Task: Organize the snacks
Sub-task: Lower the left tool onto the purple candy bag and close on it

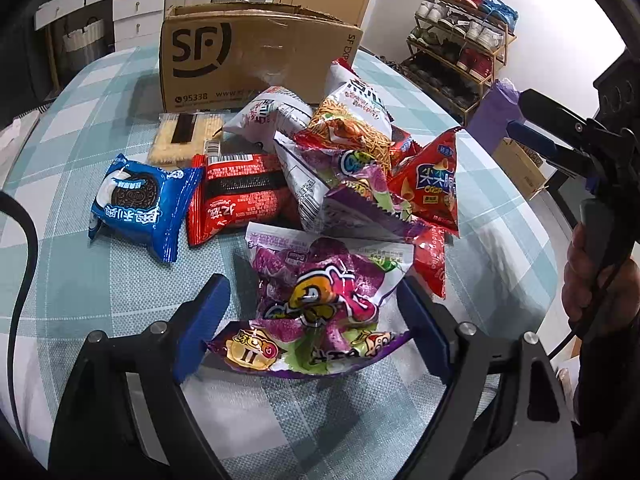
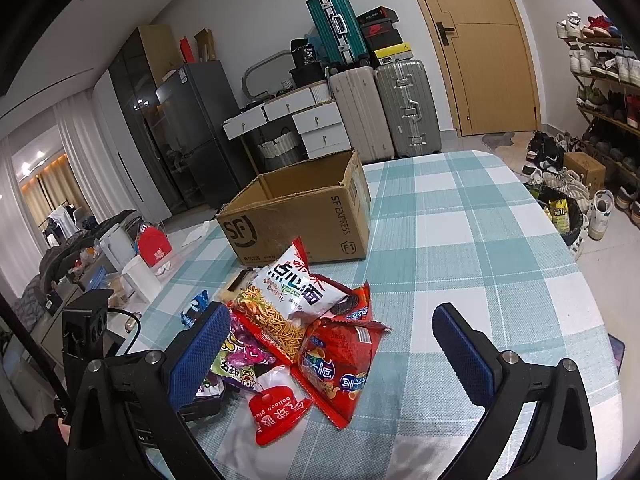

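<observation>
While the left gripper (image 1: 312, 316) is wide open, a crinkly purple snack bag (image 1: 316, 304) lies between its blue fingers (image 1: 208, 320), and neither finger squeezes it. Just past that bag sits the heap of shiny snack packs (image 1: 352, 168), and behind it the open brown cardboard box (image 1: 248, 56). The right gripper (image 2: 340, 352) is wide open too, holding nothing, above the red chip bag (image 2: 340, 360) on the checked tablecloth (image 2: 480, 240).
</observation>
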The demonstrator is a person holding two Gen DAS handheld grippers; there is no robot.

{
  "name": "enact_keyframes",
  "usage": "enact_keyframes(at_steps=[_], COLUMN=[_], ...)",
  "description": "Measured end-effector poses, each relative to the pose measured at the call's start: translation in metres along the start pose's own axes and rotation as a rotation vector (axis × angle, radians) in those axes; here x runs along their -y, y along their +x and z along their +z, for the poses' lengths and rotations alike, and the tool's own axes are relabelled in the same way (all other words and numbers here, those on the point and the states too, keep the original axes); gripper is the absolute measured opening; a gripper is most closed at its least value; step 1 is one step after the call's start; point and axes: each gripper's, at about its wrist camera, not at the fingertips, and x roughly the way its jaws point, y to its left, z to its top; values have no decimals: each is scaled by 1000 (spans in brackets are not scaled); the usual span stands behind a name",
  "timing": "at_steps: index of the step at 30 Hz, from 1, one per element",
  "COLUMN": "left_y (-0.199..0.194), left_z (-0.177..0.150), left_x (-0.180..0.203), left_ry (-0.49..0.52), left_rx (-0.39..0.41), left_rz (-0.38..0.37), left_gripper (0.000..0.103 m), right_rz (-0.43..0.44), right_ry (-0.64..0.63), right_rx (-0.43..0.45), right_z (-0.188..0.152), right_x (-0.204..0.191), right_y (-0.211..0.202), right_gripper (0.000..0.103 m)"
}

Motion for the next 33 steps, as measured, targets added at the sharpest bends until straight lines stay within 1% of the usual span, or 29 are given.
enact_keyframes(at_steps=[5,7,9,11,13,15,16,17,19,22,25,26,27,29,30,33], left_y=[-1,3,3,4,3,4,4,3,3,3,5,5,3,2,4,4], left_z=[-1,-2,-2,-1,-2,-3,-4,-4,-5,-4,-4,-4,-4,-3,-2,-3], left_x=[-3,-5,-5,-4,-5,-6,-6,-5,-6,-3,-1,-1,-1,-2,-2,-2], left_ry=[-22,-32,-35,-23,-35,-43,-39,-31,-37,-16,-10,-11,-17,-33,-31,-23], left_rx=[-13,-39,-37,-41,-24,-16,-15,-11,-10,-27,-34,-34,-26,-22,-29,-31], left_rz=[-16,-24,-37,-45,-67,-72,-65,-36,-26,3,6,4,-14,-16,-4,-6], left_gripper=[84,85,87,91,92,92,89,86,85,81,78,67,55,54,54,53], right_rz=[2,2,3,5,8,9,10,11,7,8,9,9,10,10,11,12], right_ry=[2,2,3,4,4,5,6,7,8,14,18,18,20,21,22,22], right_rx=[-2,-3,-2,-3,0,-1,0,0,-1,-2,-2,-1,-1,-1,-2,-2], right_z=[-1,-1,-2,-2,-4,-5,-5,-5,-5,-7,-8,-8,-9,-9,-9,-9], right_x=[0,0,-1,-1,-1,-2,-2,-3,-2,-2,-2,-1,-2,-1,0,0], right_y=[1,1,2,2,3,3,3,3,3,4,4,4,4,4,4,4], right_gripper=[103,103,103,103,103,103,103,103,103,103,103,103,103,103,103,103])
